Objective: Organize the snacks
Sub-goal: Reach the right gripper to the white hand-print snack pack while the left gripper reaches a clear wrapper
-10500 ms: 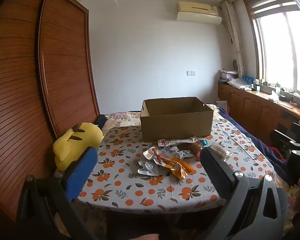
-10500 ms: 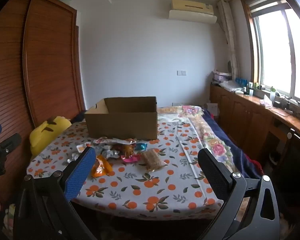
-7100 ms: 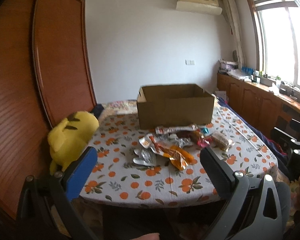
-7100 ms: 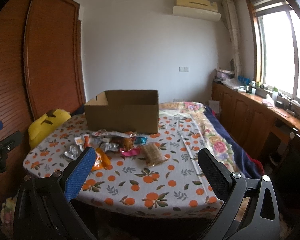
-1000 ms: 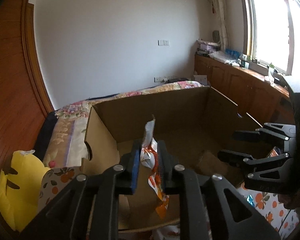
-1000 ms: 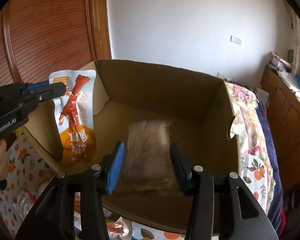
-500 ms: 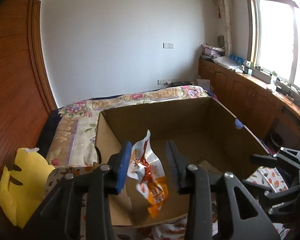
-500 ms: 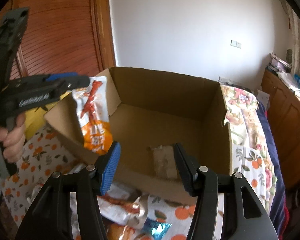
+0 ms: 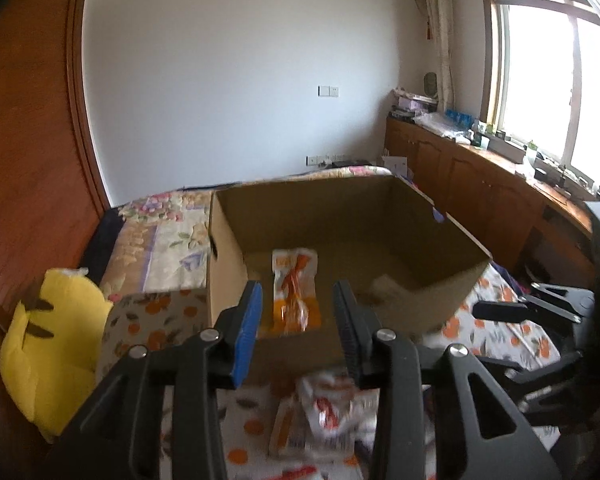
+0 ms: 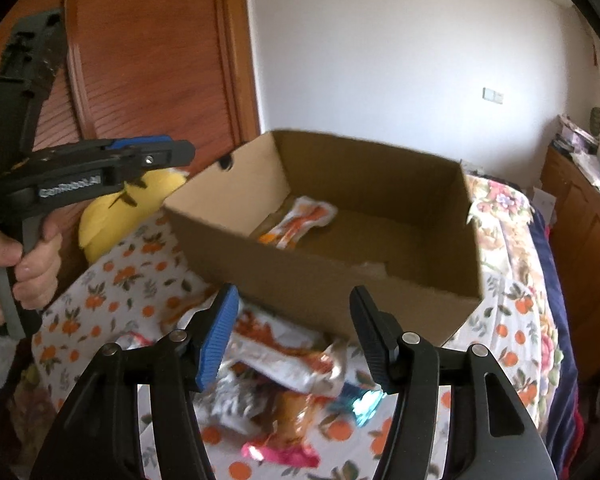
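Both grippers are empty — the left gripper has just parted its fingers, and the right gripper is spreading wider. The orange-and-white snack packet lies in the brown cardboard box beyond the fingers. The next grasp should drop onto the crinkled wrapper pile on the worktop below the right fingers — one packet only.

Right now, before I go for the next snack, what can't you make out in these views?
- Snack pile: both wrist views, motion blur; packets can't be counted or read.
- Pale packet in the cardboard box: left wrist view, blurred and half hidden by the front wall.
- Box floor near that wall: hidden in both views.
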